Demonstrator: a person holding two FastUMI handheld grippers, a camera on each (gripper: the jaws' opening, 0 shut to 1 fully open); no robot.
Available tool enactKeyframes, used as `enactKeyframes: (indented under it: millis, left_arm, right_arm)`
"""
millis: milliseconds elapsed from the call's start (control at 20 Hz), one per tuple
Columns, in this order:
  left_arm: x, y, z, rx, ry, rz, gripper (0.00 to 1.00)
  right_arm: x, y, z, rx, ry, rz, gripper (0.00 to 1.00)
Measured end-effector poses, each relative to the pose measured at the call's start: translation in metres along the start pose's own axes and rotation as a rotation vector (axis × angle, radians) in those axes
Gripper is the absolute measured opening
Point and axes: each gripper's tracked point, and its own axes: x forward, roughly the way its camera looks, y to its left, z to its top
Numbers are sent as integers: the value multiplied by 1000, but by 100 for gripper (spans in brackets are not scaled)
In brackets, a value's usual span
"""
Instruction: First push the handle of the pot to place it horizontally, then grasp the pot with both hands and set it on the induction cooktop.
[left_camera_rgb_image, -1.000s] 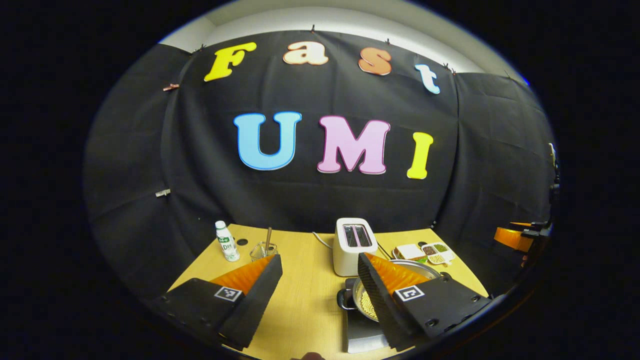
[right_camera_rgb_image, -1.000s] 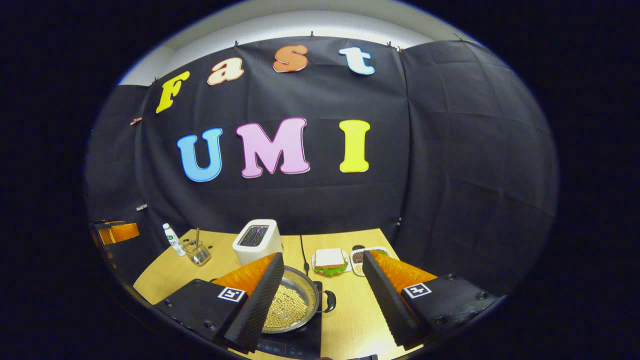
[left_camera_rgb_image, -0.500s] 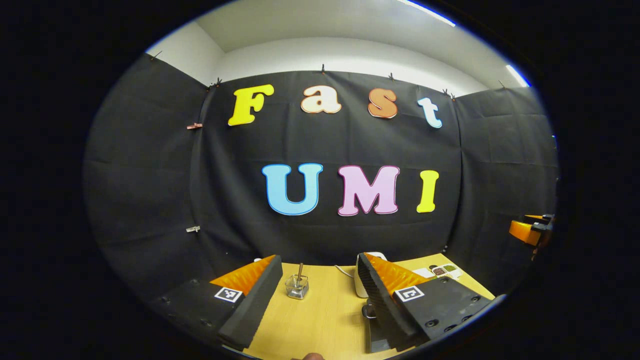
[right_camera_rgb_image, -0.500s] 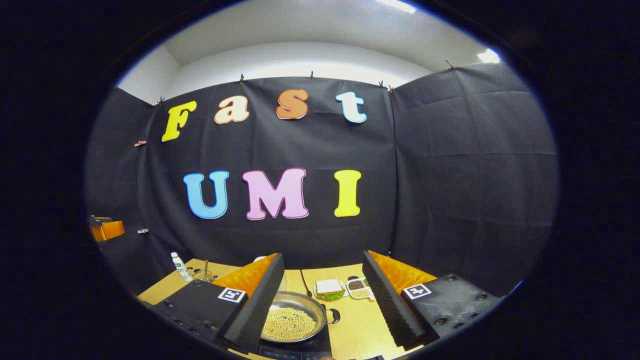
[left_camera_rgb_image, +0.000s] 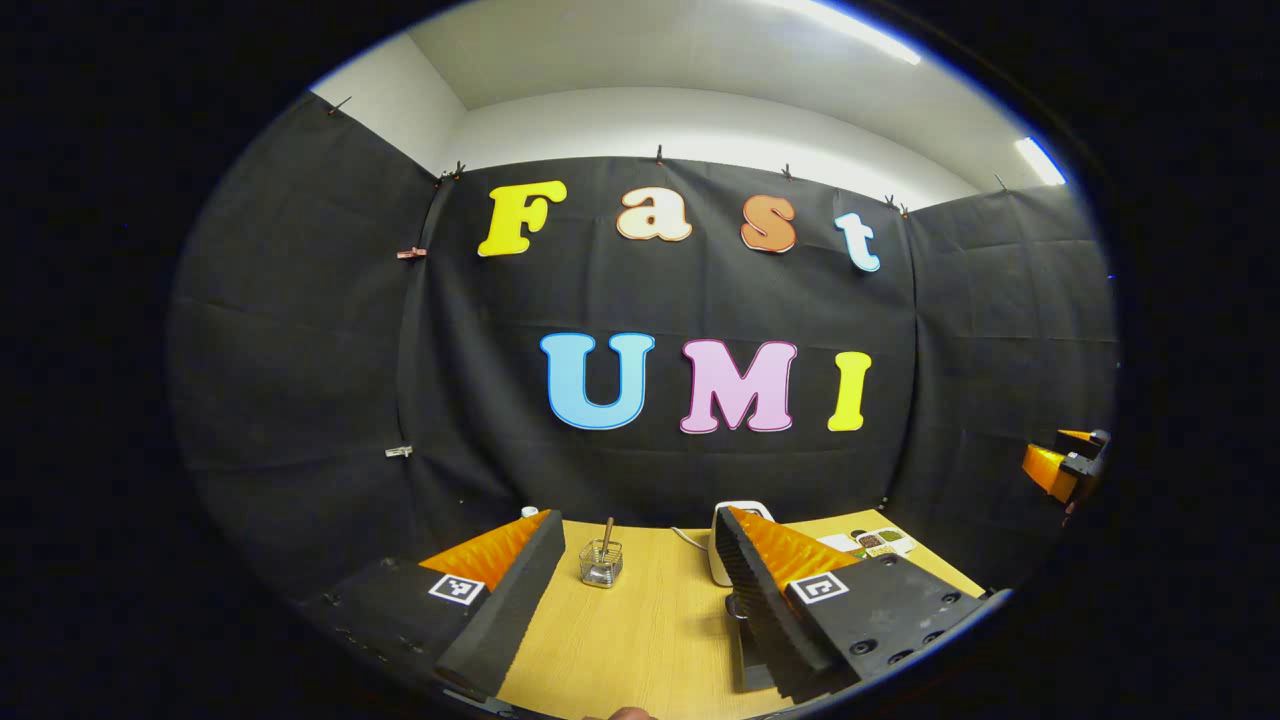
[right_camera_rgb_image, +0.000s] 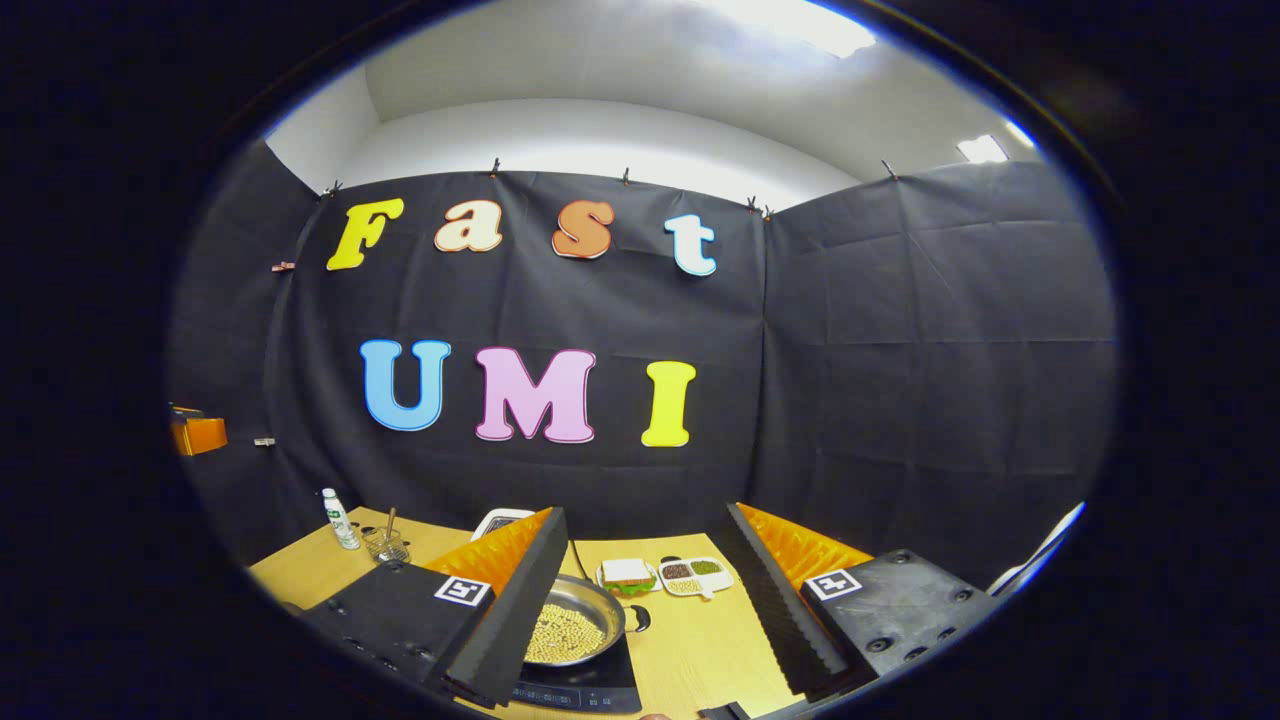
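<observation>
A steel pot (right_camera_rgb_image: 575, 632) holding yellow beans sits on the black induction cooktop (right_camera_rgb_image: 585, 692), low in the right gripper view. Its small black side handle (right_camera_rgb_image: 641, 620) points right. My right gripper (right_camera_rgb_image: 645, 510) is open, raised above and behind the pot, with nothing between its fingers. My left gripper (left_camera_rgb_image: 638, 515) is open too, over bare table. Its right finger (left_camera_rgb_image: 770, 590) hides most of the pot; a handle loop (left_camera_rgb_image: 737, 606) and a strip of cooktop (left_camera_rgb_image: 752, 662) peek out beside it. The right gripper (left_camera_rgb_image: 1060, 468) shows far off at the edge.
On the wooden table (right_camera_rgb_image: 700, 650) stand a white toaster (right_camera_rgb_image: 500, 521), a small bottle (right_camera_rgb_image: 340, 518), a glass (left_camera_rgb_image: 601, 566) with a stick in it, a sandwich plate (right_camera_rgb_image: 627, 575) and a divided dish (right_camera_rgb_image: 695, 573) of grains. Black cloth walls close the back and sides.
Both grippers rose and tilted upward away from the pot, so the table sank low in both views. Both stayed open; the pot stayed on the cooktop.
</observation>
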Motion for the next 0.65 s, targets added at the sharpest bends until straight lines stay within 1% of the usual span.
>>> enactKeyframes:
  millis: [150, 350, 450, 600, 650]
  left_arm:
    - [-1, 4, -8, -32, 14, 4, 95]
    - [1, 19, -13, -38, 6, 38, 95]
    - [3, 20, -19, -56, 20, 35, 95]
    - [6, 24, -25, -56, 32, 38, 95]
    - [7, 26, -26, -55, 33, 41, 92]
  right_arm:
    - [0, 1, 4, 10, -11, -2, 98]
    - [-1, 5, 4, 23, -12, -4, 98]
    - [-1, 1, 0, 24, -5, -19, 98]
    - [-3, -3, -4, 26, 5, -34, 98]
    - [-2, -3, -5, 29, 10, -35, 98]
